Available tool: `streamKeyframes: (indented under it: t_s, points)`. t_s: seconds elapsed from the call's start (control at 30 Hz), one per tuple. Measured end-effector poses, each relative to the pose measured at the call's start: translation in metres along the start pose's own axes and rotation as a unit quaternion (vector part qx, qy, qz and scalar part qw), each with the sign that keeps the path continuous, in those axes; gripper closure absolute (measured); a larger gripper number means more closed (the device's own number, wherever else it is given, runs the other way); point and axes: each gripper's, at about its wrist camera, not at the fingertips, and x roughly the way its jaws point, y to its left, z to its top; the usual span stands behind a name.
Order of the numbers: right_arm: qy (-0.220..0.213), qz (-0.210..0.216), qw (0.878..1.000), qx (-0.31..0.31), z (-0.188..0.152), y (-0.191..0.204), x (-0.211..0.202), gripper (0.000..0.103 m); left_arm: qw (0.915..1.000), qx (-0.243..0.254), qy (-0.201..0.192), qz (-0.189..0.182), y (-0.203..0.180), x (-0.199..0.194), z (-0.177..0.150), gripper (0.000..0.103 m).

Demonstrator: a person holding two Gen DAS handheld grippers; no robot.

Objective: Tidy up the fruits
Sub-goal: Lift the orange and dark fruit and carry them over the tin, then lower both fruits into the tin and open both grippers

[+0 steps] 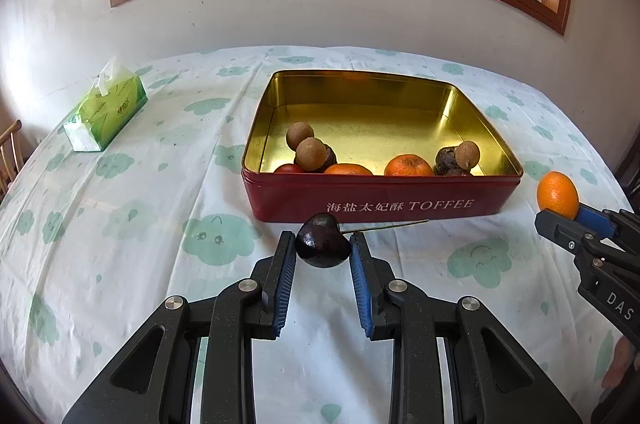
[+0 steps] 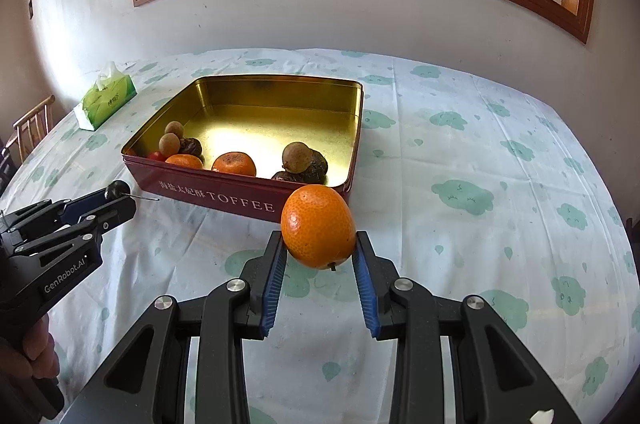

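Note:
A red toffee tin (image 1: 380, 201) (image 2: 240, 197) with a gold inside stands open on the table. It holds several fruits: brown longans (image 1: 311, 153), small oranges (image 1: 408, 165) and a red one at its front left. My left gripper (image 1: 323, 244) is shut on a dark cherry (image 1: 322, 242) with a long stem, held above the cloth in front of the tin. My right gripper (image 2: 318, 244) is shut on a small orange (image 2: 318, 226) (image 1: 557, 193) near the tin's front right corner. Each gripper shows at the edge of the other's view.
A green tissue box (image 1: 106, 107) (image 2: 106, 97) lies at the far left of the table. The table wears a white cloth with green cloud prints (image 1: 120, 224). A wooden chair (image 2: 32, 125) stands past the left edge. A wall with a window is behind.

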Motion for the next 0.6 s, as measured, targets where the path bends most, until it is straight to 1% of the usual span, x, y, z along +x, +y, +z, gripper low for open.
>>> streamKeyframes:
  t_s: [0.27, 0.37, 0.6]
  points:
    - [-0.007, 0.005, 1.0, -0.009, 0.017, 0.007, 0.004, 0.072, 0.9999, -0.006, -0.014, 0.0, 0.01, -0.005, 0.02, 0.074]
    - [-0.003, 0.009, 1.0, -0.007, 0.025, 0.007, 0.01, 0.072, 0.9998, -0.006, -0.021, 0.001, 0.012, -0.005, 0.029, 0.074]
    - [0.01, 0.008, 1.0, -0.014, 0.038, 0.01, 0.031, 0.072, 0.9998, -0.002, -0.02, -0.001, 0.012, 0.006, 0.049, 0.075]
